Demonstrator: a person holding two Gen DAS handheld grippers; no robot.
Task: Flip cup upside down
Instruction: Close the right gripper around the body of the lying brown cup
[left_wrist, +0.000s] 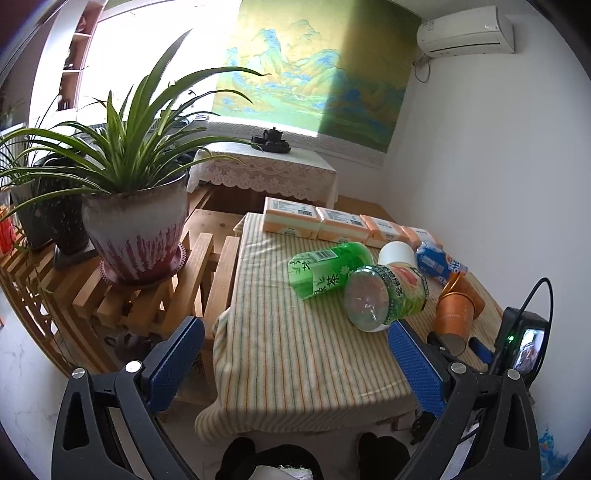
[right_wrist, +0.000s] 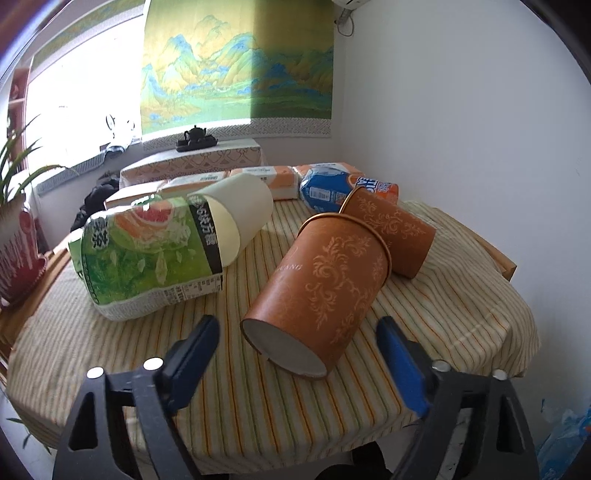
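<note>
My right gripper (right_wrist: 297, 345) is spread wide, its blue pads (right_wrist: 194, 356) on either side of the near orange cup (right_wrist: 317, 291) without touching it. That cup lies on its side on the striped cloth (right_wrist: 258, 391), white base toward me, rim pointing away. My left gripper (left_wrist: 295, 362) is also released wide, holding nothing, hovering over the cloth's near edge.

Just behind the near orange cup lies a second orange cup (right_wrist: 391, 230), also tipped over, the two rims close together. Left of the cup, a green bottle (right_wrist: 147, 254) rests on its side with a white paper cup (right_wrist: 236, 218) against it. Beyond the cup sit a blue bottle (right_wrist: 332, 190) and a row of tissue packs (right_wrist: 266, 177). Far left of the cup, a potted plant (left_wrist: 136, 206) stands on a wooden rack (left_wrist: 155, 295); a landscape hanging (right_wrist: 236, 62) covers the back wall.
</note>
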